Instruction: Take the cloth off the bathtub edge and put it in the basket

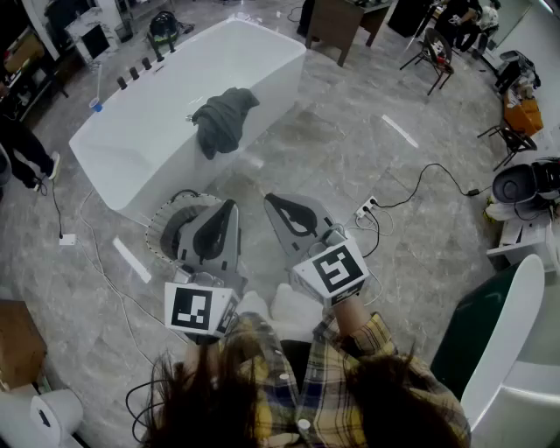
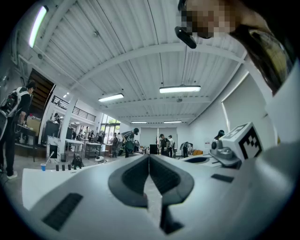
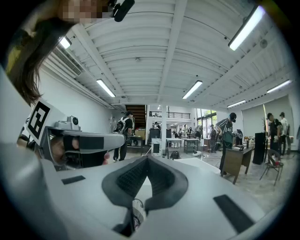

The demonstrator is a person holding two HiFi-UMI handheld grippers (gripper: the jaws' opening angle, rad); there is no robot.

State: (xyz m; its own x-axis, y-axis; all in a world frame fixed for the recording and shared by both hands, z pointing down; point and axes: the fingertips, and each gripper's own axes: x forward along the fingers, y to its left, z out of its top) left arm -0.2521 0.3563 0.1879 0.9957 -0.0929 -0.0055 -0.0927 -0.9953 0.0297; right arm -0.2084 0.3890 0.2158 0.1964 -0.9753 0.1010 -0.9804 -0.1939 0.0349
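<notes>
In the head view, a dark grey-green cloth [image 1: 225, 118] hangs crumpled over the near edge of a long white bathtub [image 1: 149, 131]. On the floor before the tub stands a round basket [image 1: 161, 220], half hidden behind my left gripper [image 1: 231, 205]. My right gripper [image 1: 269, 200] is held beside it. Both are raised level in front of the person, well short of the cloth. In the left gripper view the left gripper [image 2: 149, 156] has its jaws pressed together with nothing between them. The right gripper [image 3: 147, 160] looks the same in its own view.
A power strip [image 1: 366, 209] with black cables lies on the marble floor to the right. A wooden table [image 1: 337, 22] and chairs [image 1: 435, 54] stand at the back, a vacuum [image 1: 518, 185] at the right, and a cardboard box [image 1: 17, 343] at the lower left. A person [image 1: 22, 150] stands left of the tub.
</notes>
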